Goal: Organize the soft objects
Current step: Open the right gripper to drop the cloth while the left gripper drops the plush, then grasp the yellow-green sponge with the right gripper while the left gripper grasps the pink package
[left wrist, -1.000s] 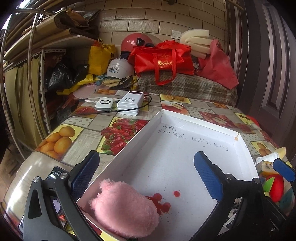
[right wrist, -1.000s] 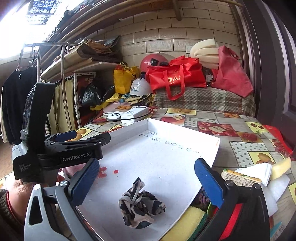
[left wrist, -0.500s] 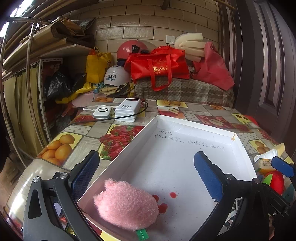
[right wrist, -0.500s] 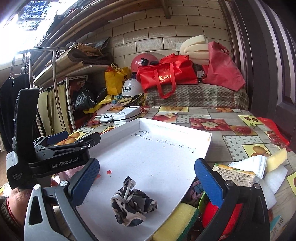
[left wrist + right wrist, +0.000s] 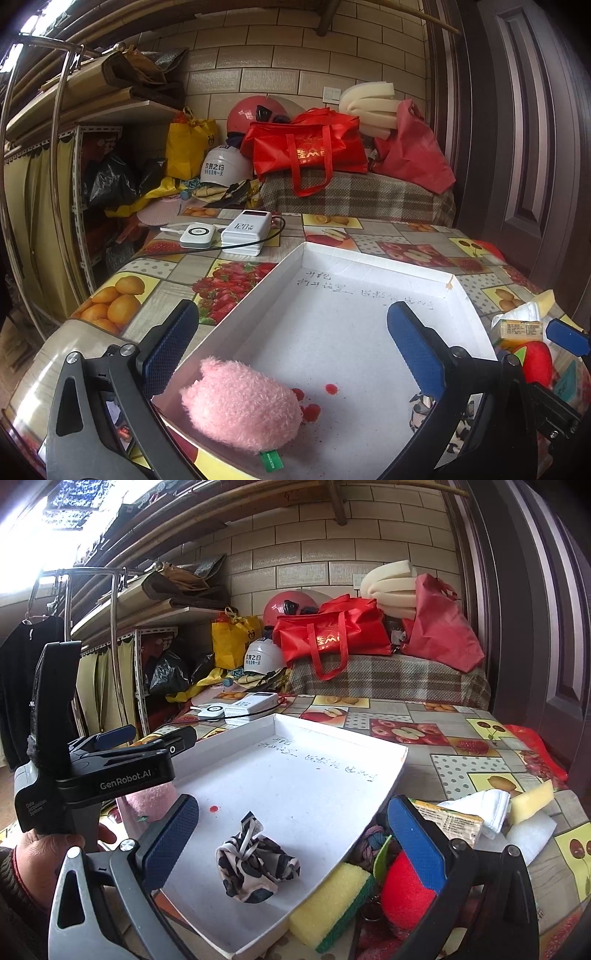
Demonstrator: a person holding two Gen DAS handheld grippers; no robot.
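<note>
Your left gripper point(image 5: 291, 349) hangs over the near left corner of the white tray point(image 5: 373, 258), its blue pads spread wide with nothing between them. Just below it the pink plush toy point(image 5: 240, 406) lies inside the tray against the near wall, a green tag sticking out at its edge, with red spots on the tray floor beside it. Your right gripper point(image 5: 293, 836) is also spread wide and empty, over the tray's near right edge. The crumpled black-and-white cloth point(image 5: 255, 864) sits on the tray floor between its pads, touching neither. Outside the tray, just beside its right wall, lie a yellow sponge point(image 5: 332, 893) and a red ball point(image 5: 404, 893). A folded white cloth point(image 5: 476, 808) and a small packet point(image 5: 450, 821) rest on the fruit-print tablecloth point(image 5: 476, 768) further right. Your hand point(image 5: 44, 856) grips the left tool's handle.
</note>
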